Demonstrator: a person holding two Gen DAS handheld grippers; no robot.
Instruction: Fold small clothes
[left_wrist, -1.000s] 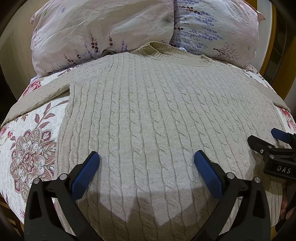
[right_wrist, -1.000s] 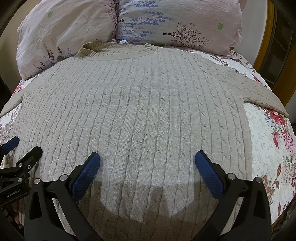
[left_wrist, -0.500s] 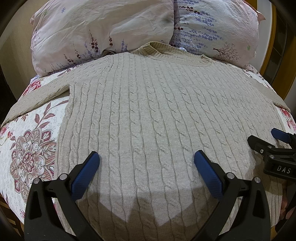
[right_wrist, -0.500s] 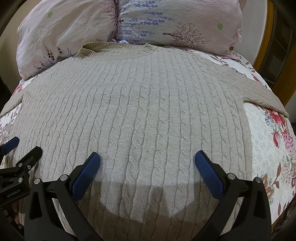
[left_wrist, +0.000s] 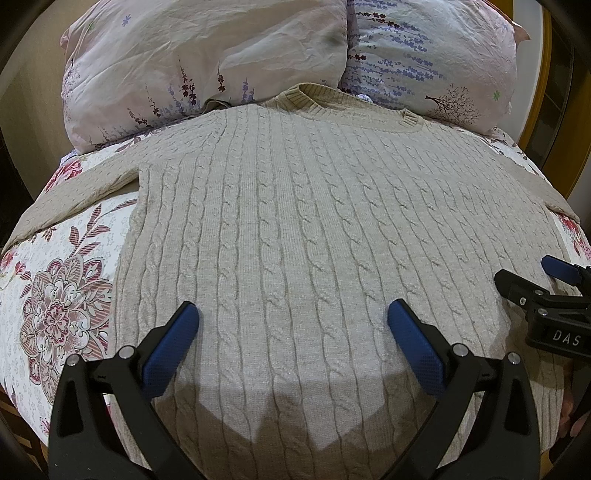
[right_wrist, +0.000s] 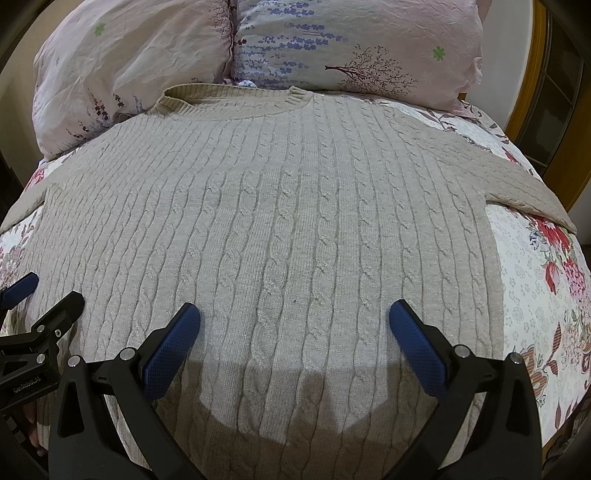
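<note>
Nothing's moved in the last second: my left gripper (left_wrist: 291, 325) and right gripper (right_wrist: 293, 326) hover spread wide over the flat sweater (left_wrist: 314, 229). Folding hasn't started.

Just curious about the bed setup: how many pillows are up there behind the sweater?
2: the left pillow and the right pillow, side by side just beyond the sweater's collar. Others could be hidden.

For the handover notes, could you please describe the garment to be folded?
On the floral bedsheet, just below two pale printed pillows, lies a beige sweater, flat, sleeves spread. Unlike the smooth printed bedding, it is plain cable knit.
</note>
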